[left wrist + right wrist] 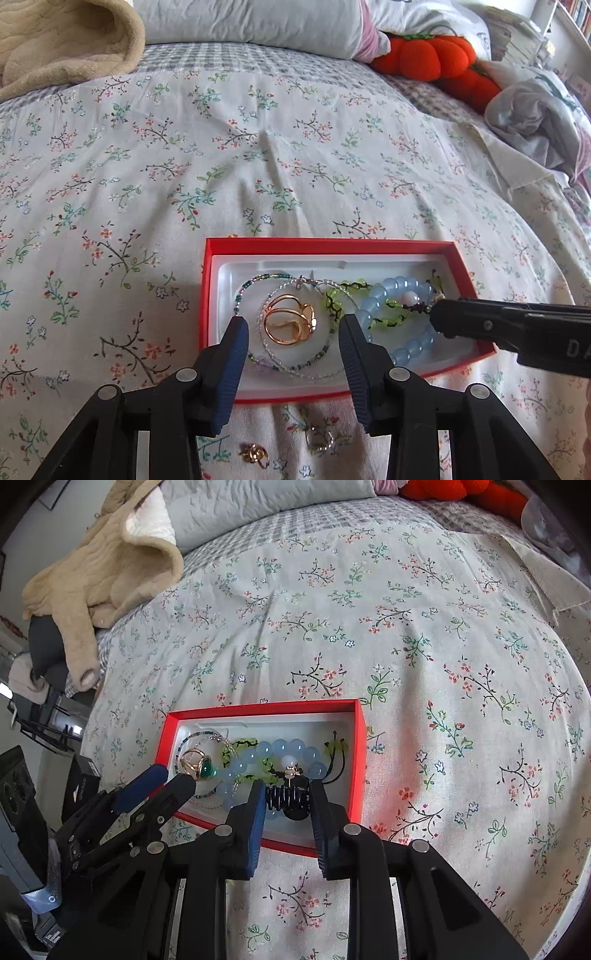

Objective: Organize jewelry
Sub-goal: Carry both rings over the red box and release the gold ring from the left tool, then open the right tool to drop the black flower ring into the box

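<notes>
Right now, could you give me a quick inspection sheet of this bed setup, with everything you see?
Surface: floral bedsheet, wrinkled.
Job's things: red cardboard box with white tray holding a gold ring, light blue bead bracelet, green bead bracelet, thin seed-bead necklace; two small gold and silver pieces lie on the sheet outside the box.
Clutter: beige blanket, orange plush toy.
Grippers: left gripper open over the ring; right gripper closed on a dark jewelry piece over the box.
Cables: nothing seen.
Surroundings: pillows, bookshelf.
</notes>
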